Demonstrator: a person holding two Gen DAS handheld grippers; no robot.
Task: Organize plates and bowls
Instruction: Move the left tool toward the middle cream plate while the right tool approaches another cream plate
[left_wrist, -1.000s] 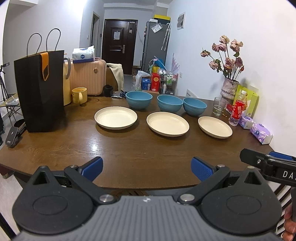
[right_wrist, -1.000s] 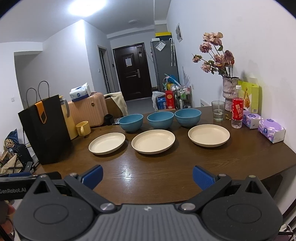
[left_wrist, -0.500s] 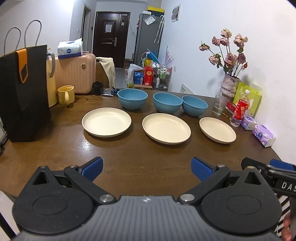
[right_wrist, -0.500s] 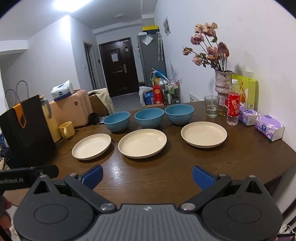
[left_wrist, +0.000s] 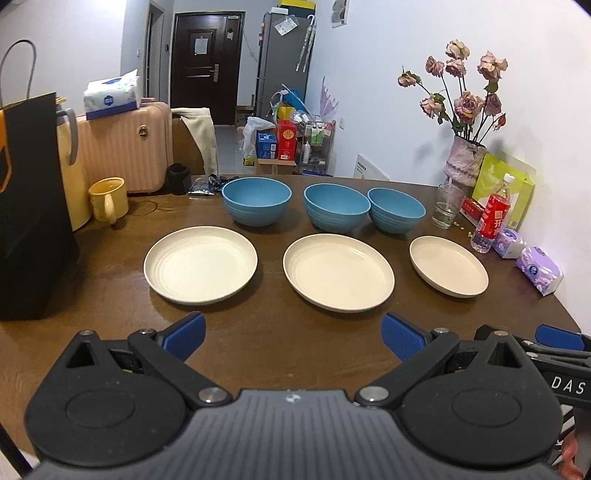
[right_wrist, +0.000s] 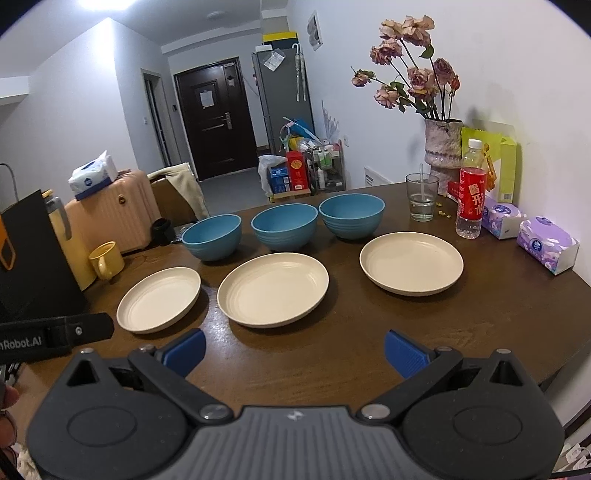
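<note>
I hold both tongs, left gripper (left_wrist: 293, 334) and right gripper (right_wrist: 294, 349), released above the brown wooden table (left_wrist: 280, 332), short of the round cream plates (left_wrist: 338, 271).

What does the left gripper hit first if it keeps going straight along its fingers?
Probably the middle cream plate: it lies nearly centred ahead of the open left gripper, just past the fingertips. Height above the table is unclear; if high enough it could pass over toward the middle blue bowl.

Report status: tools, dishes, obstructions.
Left tool open, empty; right tool open, empty, both short of the dishes. Three cream plates in a row, three blue bowls behind, none stacked. Nothing between tools and plates.
</note>
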